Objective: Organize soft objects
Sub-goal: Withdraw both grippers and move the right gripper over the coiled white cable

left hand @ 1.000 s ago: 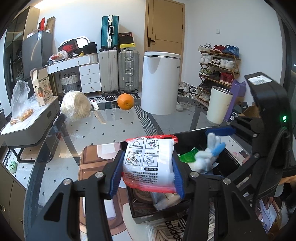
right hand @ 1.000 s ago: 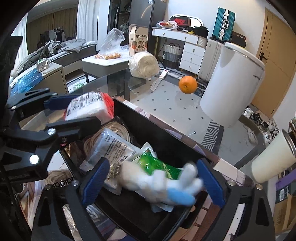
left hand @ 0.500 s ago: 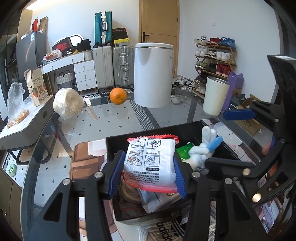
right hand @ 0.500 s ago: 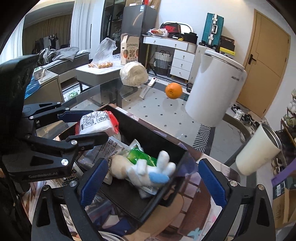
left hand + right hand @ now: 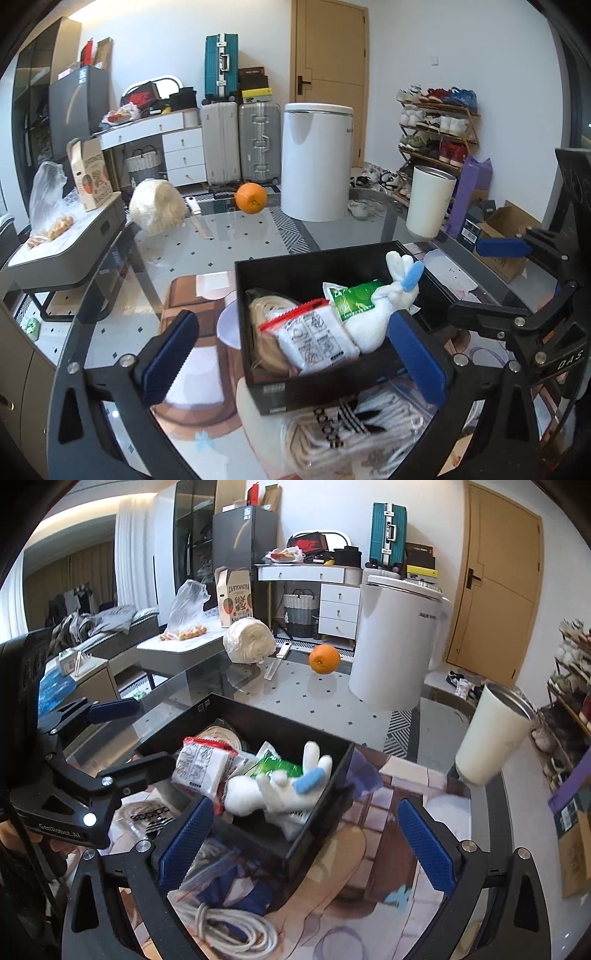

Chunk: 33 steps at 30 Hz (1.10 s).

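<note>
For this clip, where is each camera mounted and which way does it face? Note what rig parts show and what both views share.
Left wrist: on the left tongs, looking forward over the black box; its own blue pads spread wide, the right tongs at right.
Right wrist: on the right tongs, looking at the same box from its other side; own pads wide apart, left tongs at left.
Shared: box, white plush toy, wipes packet, orange, white bin.

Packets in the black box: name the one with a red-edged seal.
The white wipes packet, printed with line diagrams, has the red seal strip. The green packet beside it, partly under the plush rabbit, has none.
</note>
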{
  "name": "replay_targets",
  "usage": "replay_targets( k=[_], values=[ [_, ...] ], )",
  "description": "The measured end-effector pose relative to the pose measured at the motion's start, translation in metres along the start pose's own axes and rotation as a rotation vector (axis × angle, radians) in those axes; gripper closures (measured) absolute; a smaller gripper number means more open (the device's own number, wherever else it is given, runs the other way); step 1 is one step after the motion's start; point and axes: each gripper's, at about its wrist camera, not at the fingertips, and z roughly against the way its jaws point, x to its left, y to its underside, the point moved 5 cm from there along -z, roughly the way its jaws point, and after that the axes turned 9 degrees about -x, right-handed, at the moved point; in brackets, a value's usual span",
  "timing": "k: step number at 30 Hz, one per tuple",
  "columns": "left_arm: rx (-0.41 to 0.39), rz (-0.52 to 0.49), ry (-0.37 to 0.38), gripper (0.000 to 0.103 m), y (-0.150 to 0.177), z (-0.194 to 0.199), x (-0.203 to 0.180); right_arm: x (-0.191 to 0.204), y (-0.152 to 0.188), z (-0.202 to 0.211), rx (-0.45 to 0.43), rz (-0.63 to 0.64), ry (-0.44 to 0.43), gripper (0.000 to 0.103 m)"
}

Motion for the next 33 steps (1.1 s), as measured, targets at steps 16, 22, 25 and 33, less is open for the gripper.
replay_targets(
  k=[16,22,25,33],
  values=[
    [0.014,0.033,-0.035,0.000,0.036,0.038,0.000,-0.001,0.039,0.029,0.029,-0.115,-0.007,0.001],
    [0.038,0.029,-0.058,0.000,0.050,0.039,0.000,0.001,0.044,0.033,0.041,-0.109,-0.020,0.001],
    [0.059,0.043,-0.062,0.000,0.057,0.036,0.002,0.004,0.046,0.033,0.051,-0.099,-0.031,0.001],
    [0.087,0.043,-0.069,0.000,0.069,0.031,0.003,0.006,0.054,0.025,0.090,-0.098,-0.052,0.001]
  ],
)
